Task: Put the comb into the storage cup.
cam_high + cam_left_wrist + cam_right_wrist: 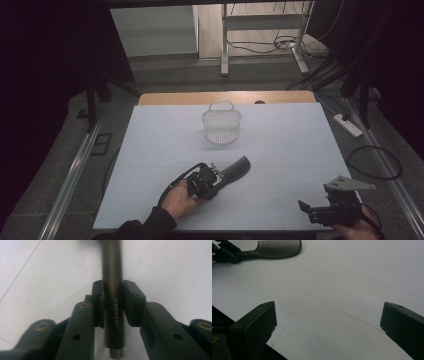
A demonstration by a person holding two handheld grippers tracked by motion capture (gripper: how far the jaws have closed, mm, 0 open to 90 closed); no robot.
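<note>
The dark comb (237,169) was squeezed by its handle in the left gripper (113,300). The right gripper (328,322) was held wide open with nothing in it.

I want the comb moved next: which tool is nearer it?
Left. The left tool is shut on the comb handle. The right tool sits open at the table's near right corner, well apart from it.
</note>
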